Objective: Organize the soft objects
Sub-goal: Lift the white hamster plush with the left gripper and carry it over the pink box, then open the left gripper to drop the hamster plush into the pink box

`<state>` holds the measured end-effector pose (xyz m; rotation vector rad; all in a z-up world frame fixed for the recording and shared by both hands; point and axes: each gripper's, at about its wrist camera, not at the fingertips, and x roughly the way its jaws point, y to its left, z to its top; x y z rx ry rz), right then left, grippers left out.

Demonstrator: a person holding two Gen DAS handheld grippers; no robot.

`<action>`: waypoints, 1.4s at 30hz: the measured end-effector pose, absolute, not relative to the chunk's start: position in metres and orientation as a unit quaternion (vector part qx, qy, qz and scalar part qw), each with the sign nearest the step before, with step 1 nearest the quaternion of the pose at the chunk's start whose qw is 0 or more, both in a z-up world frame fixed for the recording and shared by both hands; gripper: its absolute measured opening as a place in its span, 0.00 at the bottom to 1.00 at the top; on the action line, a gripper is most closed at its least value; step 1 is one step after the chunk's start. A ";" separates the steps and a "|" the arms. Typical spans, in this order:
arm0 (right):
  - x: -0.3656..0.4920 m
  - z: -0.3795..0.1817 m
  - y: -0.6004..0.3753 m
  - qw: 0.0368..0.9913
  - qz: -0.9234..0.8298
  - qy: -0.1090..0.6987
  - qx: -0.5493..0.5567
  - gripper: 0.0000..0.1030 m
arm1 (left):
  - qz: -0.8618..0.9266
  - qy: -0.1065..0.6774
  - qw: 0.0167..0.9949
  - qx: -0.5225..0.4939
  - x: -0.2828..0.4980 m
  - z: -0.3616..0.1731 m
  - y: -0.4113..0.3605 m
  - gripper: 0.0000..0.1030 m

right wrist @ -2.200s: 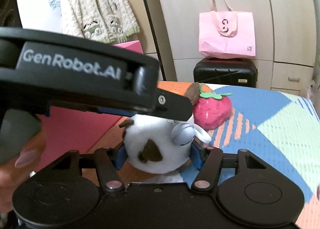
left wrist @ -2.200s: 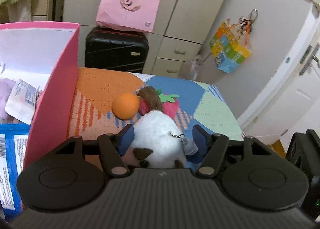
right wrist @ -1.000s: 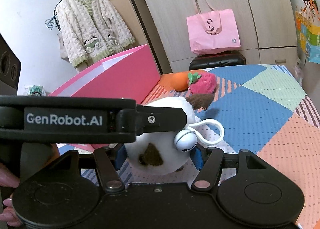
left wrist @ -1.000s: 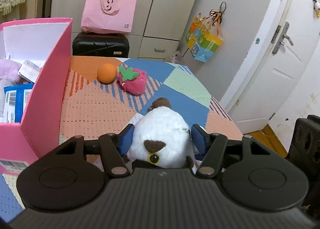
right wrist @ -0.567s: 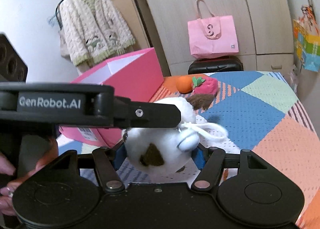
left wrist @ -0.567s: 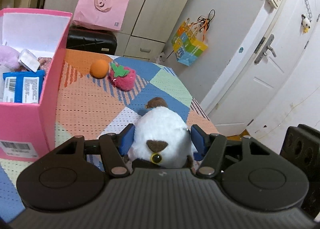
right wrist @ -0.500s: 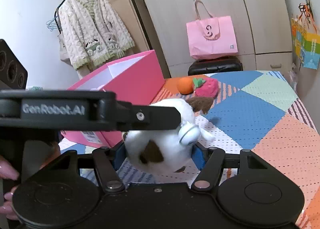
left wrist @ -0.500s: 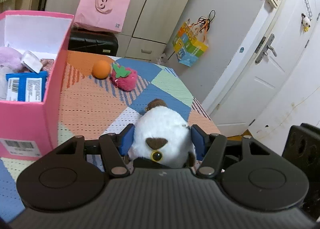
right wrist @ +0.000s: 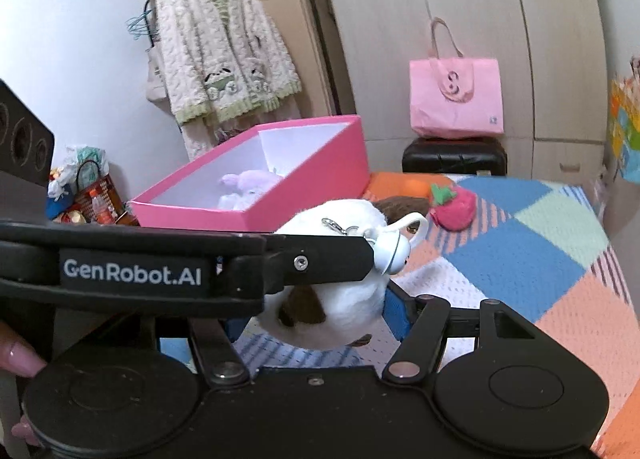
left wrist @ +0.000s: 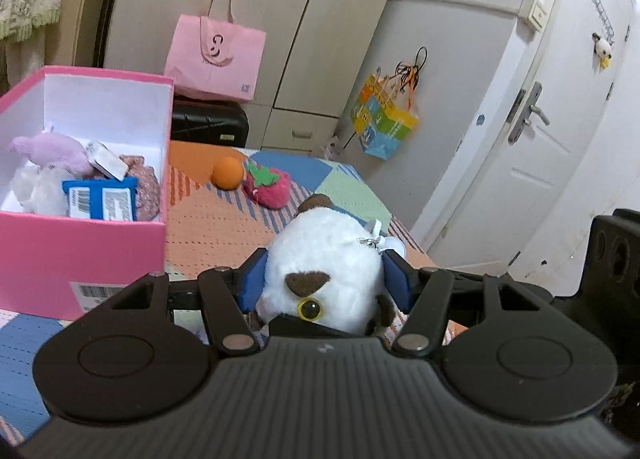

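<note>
Both grippers, left gripper (left wrist: 324, 283) and right gripper (right wrist: 316, 311), have lifted the white plush toy (left wrist: 324, 271) higher above the bed, each clamped on its sides, beside the pink box (left wrist: 84, 235).

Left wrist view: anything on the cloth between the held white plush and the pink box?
Nothing: bare patterned cloth between the white plush and the pink box. The orange ball and strawberry plush sit farther back.

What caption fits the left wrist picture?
Left gripper holding a white plush toy above the patchwork cloth, beside the pink box.

plush (left wrist: 324, 255) – white, brown patches | box (left wrist: 80, 247) – pink | mat (right wrist: 516, 259) – orange, blue, green checks
</note>
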<state>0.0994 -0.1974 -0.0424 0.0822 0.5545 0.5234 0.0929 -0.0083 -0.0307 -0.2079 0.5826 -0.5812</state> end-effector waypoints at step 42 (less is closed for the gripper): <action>0.246 0.023 -0.049 0.885 0.390 0.207 -0.150 0.65 | -0.213 0.287 0.927 -0.109 0.263 0.030 0.129 0.58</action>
